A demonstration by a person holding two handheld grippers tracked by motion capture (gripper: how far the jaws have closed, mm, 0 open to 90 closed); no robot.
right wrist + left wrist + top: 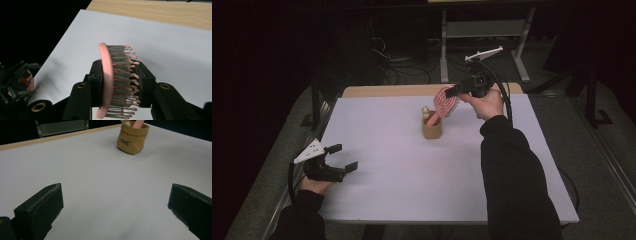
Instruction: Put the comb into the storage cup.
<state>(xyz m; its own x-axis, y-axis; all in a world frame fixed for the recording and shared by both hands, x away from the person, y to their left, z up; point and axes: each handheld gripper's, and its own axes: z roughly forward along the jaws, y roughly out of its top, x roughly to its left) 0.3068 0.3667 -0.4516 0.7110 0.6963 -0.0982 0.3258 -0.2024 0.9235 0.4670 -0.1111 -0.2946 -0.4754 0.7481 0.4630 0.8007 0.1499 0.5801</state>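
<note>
A pink hairbrush (445, 101) hangs tilted over the table's far middle. My right gripper (451, 92) is shut on its head. In the right gripper view the two black jaws clamp the pink back and the bristles of the hairbrush (107, 80) from both sides. The brush's handle (138, 123) reaches down into a small tan pouch (432, 130), which stands upright with a beige knob (425, 110) poking out beside it. My left gripper (344, 157) rests near the table's left edge, open and holding nothing, its jaws pointing toward the pouch (132, 141).
The white tabletop (412, 190) has a wooden strip (387, 90) along its far edge. A metal stand (482, 30) and cables lie on the dark floor behind. From the right gripper view, the left gripper (15, 80) shows at the table's edge.
</note>
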